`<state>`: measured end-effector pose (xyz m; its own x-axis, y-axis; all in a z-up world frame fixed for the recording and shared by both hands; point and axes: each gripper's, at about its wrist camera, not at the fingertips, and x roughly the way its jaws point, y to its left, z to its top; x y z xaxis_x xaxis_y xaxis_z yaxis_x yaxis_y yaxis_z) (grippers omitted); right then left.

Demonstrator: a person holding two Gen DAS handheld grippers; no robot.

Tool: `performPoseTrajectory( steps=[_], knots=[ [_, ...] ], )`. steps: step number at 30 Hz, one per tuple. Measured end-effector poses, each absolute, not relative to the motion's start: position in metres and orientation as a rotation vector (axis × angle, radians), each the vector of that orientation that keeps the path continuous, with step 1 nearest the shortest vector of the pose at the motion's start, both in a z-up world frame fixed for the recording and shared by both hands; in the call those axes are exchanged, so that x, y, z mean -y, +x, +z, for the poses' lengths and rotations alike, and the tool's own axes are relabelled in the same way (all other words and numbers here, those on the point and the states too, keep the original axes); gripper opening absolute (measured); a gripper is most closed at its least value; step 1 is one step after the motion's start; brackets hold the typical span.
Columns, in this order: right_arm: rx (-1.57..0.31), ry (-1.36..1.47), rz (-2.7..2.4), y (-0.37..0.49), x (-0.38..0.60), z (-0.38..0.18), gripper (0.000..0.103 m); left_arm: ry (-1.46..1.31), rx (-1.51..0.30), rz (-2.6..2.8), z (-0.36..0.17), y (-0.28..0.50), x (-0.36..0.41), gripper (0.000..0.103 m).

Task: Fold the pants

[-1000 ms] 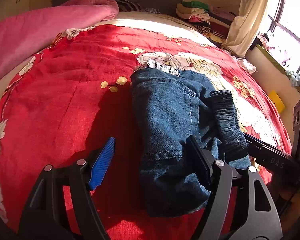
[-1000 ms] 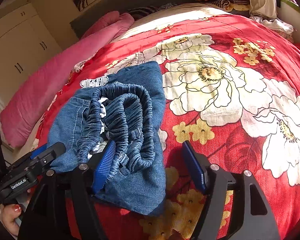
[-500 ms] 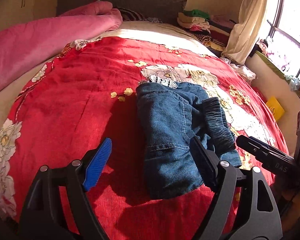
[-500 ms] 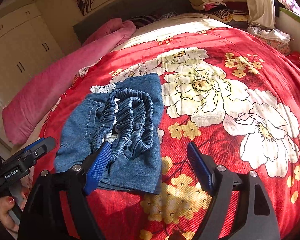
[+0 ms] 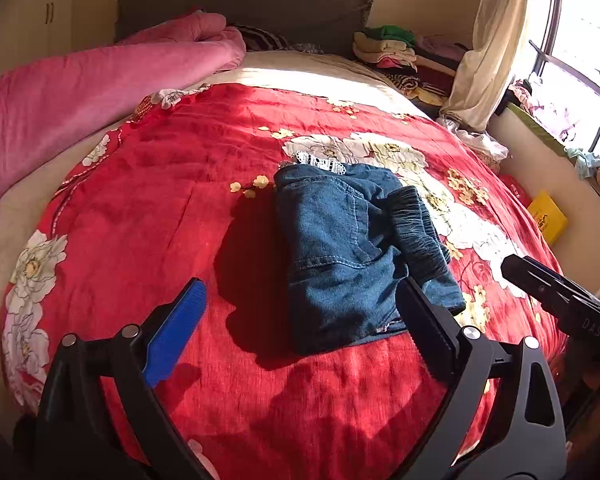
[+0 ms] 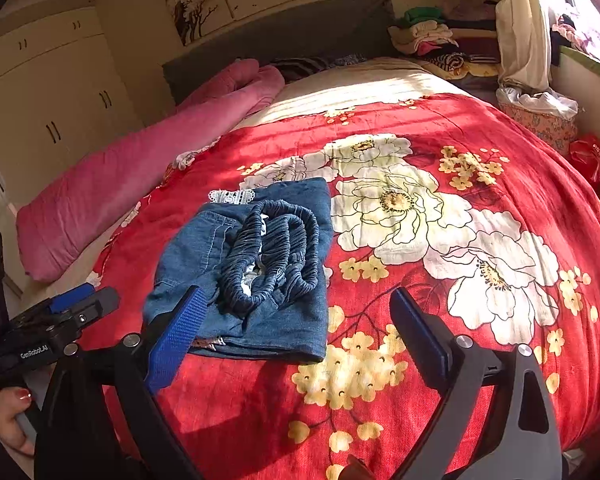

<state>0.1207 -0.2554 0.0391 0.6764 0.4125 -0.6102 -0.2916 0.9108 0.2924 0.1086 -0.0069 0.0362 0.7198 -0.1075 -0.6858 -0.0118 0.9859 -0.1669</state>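
Blue denim pants (image 5: 340, 248) lie folded in a compact bundle on the red floral bedspread (image 5: 148, 208), with the gathered elastic waistband (image 6: 276, 248) on top and a bit of white lace (image 6: 230, 196) showing at the far edge. My left gripper (image 5: 300, 320) is open and empty, raised above the bed near the bundle's front edge. My right gripper (image 6: 296, 320) is open and empty, just in front of the bundle. The right gripper's body also shows in the left wrist view (image 5: 560, 300); the left gripper's body also shows in the right wrist view (image 6: 52, 332).
A long pink quilt (image 5: 80, 96) lies along the bed's left side. Stacked folded clothes (image 5: 392, 48) sit at the headboard's right. A curtain (image 5: 488, 48) and window are at the right, a yellow object (image 5: 546, 216) beside the bed. Cupboards (image 6: 52, 92) stand on the left.
Both grippers have pulled back and up from the folded pants, which now look smaller and lie untouched on the bed. Both grippers stay open.
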Motion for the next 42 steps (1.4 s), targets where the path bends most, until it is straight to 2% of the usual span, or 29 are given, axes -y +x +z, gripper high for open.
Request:
performPoseTrajectory(
  steps=[10, 42],
  knots=[
    [-0.684, 0.125, 0.390, 0.093, 0.259, 0.050, 0.098, -0.148, -0.770, -0.080, 0.036, 0.079, 0.018, 0.093],
    [-0.767, 0.049, 0.375, 0.051, 0.255, 0.008, 0.098, -0.171, -0.833, -0.054, -0.001, 0.038, 0.025, 0.093]
  ],
)
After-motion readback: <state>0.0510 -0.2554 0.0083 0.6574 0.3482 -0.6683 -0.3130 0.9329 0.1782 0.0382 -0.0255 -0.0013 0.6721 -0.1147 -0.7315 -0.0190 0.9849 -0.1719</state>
